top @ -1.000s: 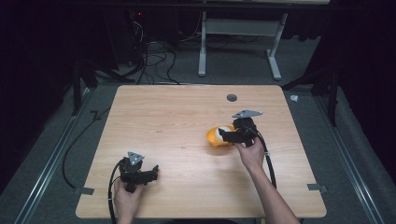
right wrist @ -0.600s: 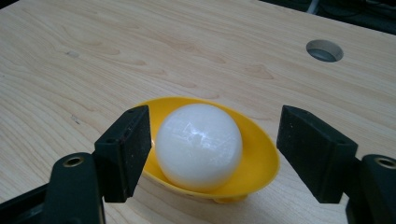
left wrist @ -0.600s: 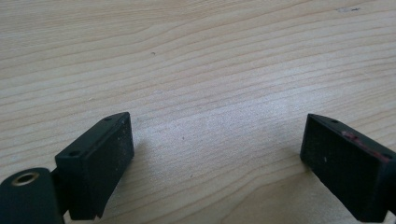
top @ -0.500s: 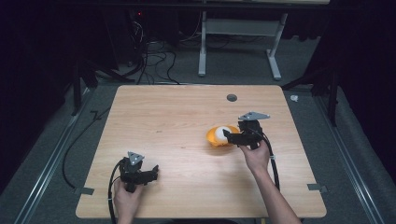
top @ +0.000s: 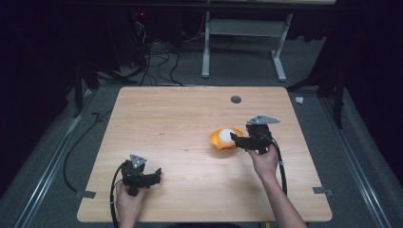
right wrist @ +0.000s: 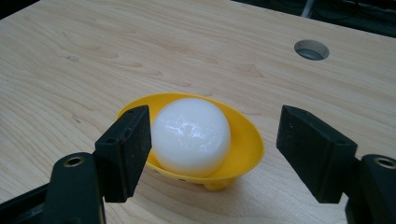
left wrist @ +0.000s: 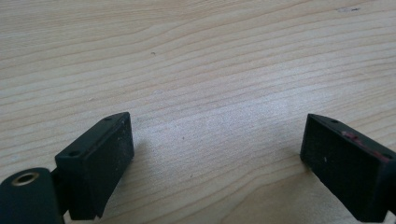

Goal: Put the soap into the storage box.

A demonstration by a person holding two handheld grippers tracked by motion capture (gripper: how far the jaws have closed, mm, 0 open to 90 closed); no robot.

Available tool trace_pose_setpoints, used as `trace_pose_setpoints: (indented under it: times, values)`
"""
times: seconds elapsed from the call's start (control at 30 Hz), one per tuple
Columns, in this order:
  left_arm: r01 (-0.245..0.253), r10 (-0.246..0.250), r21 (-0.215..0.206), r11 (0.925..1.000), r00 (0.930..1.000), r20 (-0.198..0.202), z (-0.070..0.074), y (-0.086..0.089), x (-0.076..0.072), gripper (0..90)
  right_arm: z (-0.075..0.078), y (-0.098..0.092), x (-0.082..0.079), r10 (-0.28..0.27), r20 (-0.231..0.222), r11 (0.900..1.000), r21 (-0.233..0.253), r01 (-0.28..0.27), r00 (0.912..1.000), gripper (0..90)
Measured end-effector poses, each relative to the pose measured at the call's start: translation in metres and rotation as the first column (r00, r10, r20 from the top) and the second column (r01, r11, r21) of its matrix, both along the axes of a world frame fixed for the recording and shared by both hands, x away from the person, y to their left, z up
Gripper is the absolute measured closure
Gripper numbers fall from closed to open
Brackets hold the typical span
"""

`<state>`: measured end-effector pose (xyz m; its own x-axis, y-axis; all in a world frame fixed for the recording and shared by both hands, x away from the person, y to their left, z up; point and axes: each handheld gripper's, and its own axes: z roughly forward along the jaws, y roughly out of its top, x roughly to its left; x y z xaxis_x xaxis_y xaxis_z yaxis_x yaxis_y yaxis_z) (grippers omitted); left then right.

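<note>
White ball (right wrist: 191,136) sits inside the yellow bowl (right wrist: 243,149), which rests on the worktop (top: 180,118) toward the right half, nearer the person than the round hole (top: 235,99). The right claw (right wrist: 212,156) is spread wide just on the person's side of the bowl; one jaw stands just beside the bowl's rim, the other clear of it, gripping nothing. The left claw (left wrist: 215,163) is spread over bare wood, well apart from the bowl, near the worktop's front-left edge.
</note>
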<state>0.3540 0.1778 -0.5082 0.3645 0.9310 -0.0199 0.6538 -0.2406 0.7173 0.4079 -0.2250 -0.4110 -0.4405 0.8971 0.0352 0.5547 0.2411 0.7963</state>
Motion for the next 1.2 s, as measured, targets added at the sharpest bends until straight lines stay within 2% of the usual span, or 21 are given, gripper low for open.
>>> trace_pose_setpoints:
  times: [1.2]
  values:
    - [0.000,0.000,0.000,1.0000,1.0000,0.000,0.000,0.000,0.000,9.9,0.007,-0.023,-0.024,-0.029,0.036,0.999,0.022,0.028,0.9989,27.5]
